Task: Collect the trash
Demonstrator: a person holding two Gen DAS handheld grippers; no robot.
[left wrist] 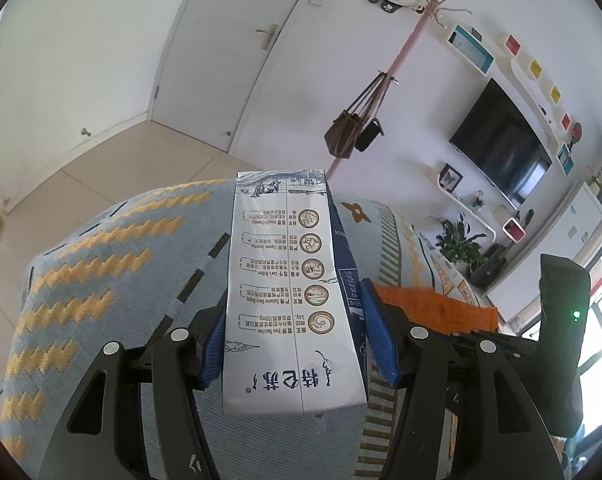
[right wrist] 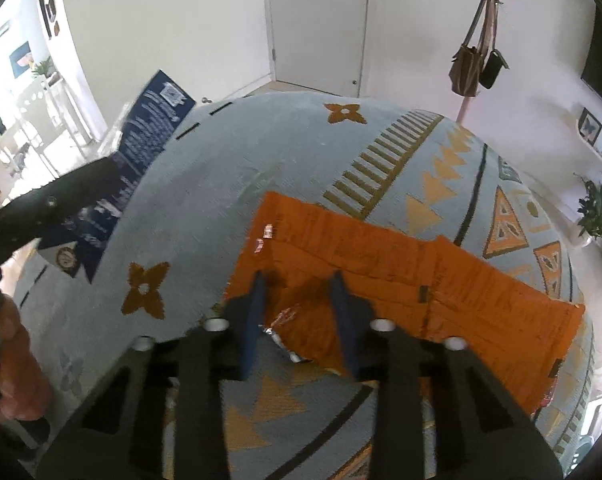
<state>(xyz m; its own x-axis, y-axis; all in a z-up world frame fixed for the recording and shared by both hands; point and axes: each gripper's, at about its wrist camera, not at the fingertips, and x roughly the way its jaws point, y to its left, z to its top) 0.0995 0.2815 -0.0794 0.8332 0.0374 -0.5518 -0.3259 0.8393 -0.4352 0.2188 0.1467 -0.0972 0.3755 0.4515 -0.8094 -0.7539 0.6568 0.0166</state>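
The left claw [left wrist: 297,344] is clamped on a tall white and dark-blue milk carton [left wrist: 289,292] printed with round brown emblems and Chinese text; both blue pads [left wrist: 215,352] press against the carton's side faces, and the carton stands along the fingers, above a light-blue woven cloth with yellow zigzag and orange flower patterns [left wrist: 101,280] that covers the surface. In the right wrist view the same carton [right wrist: 141,168] appears at the upper left, blurred, projecting from the black body of the left claw. The right claw [right wrist: 299,280] points steeply down at a flat orange paper bag [right wrist: 441,280] that lies on the patterned cloth [right wrist: 281,140]. Its jaws stand narrowly apart, one blue fingertip [right wrist: 258,284] on each side of a creased patch of the bag near its left edge; the fingertips are at the bag's surface, but whether they pinch the paper cannot be told. A small crumpled silver foil wrapper [right wrist: 281,332] lies between the fingers, close to their base, at the bag's lower edge. Two small shiny scraps [right wrist: 263,238] lie at the bag's left border. A person's hand [right wrist: 19,360] is visible at the left edge of the right wrist view.
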